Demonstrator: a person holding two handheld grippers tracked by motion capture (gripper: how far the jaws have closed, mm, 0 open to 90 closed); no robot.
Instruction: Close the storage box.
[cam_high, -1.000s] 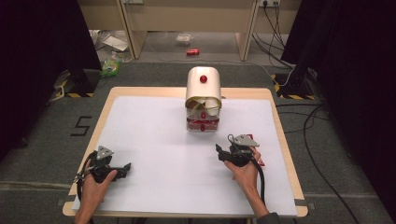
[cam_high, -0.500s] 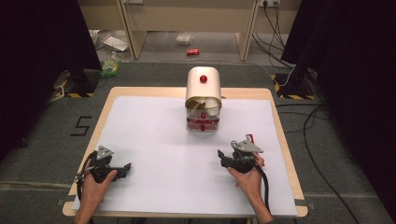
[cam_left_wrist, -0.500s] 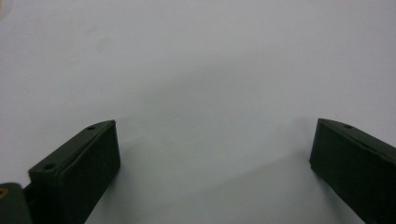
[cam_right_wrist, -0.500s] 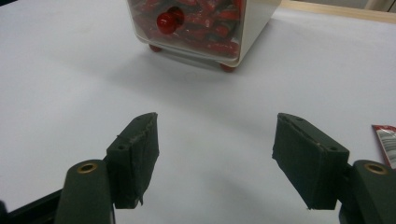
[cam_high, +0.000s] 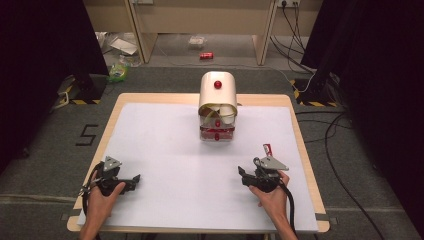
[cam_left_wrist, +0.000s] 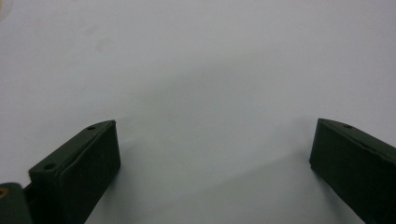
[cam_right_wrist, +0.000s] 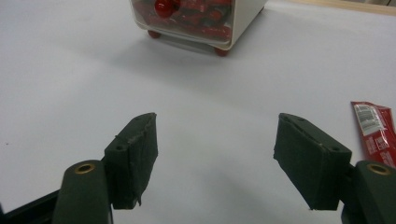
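A red sachet (cam_right_wrist: 375, 132) lay flat on the sheet (cam_high: 165, 145), just right of the right gripper (cam_right_wrist: 215, 154), outside its wide, empty jaws. Farther ahead stood the dispenser (cam_right_wrist: 196, 23), packed with more red sachets. The left gripper (cam_left_wrist: 212, 163) rested apart, jaws wide over bare sheet. Judging by this, one sachet was out and nothing gripped; the pick-up seemed left to do.

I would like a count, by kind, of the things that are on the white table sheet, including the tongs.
Cream storage box with red knobs: 1
Red snack packet: 1
Tongs, left and right, both open and empty: 2
Total: 4
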